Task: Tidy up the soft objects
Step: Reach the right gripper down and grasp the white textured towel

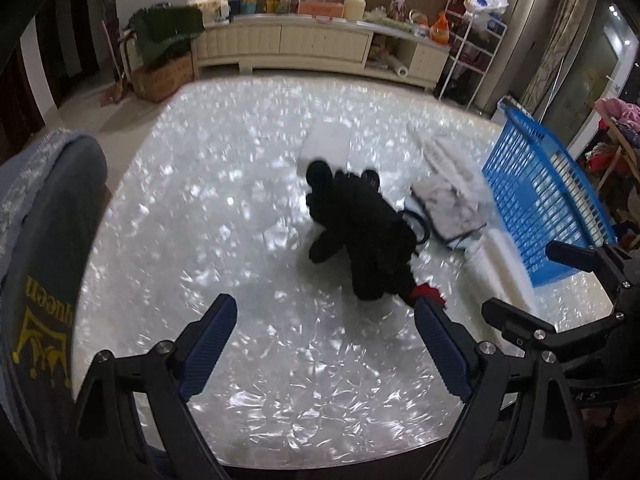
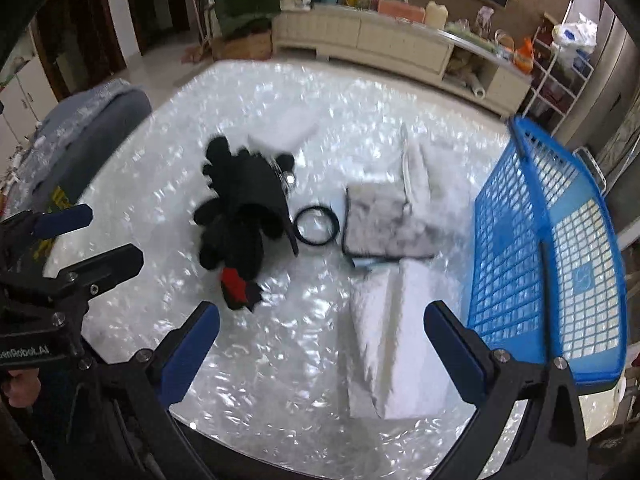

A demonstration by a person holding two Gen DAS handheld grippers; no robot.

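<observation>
right wrist: black plush toy (image 2: 240, 216), red tail tip, lies limp; both grippers wide, empty.

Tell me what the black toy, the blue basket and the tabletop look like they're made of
Black toy: plush fabric, matte and fuzzy, with limp limbs. Blue basket: moulded plastic, smooth, its walls an open lattice. Tabletop: hard and glossy, with a pearly, crinkled white pattern that throws sharp glints; possibly glass or lacquer, unclear which.

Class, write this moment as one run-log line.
left gripper: open, empty | right gripper: open, empty | black plush toy: on table | blue basket: empty, on its right
</observation>
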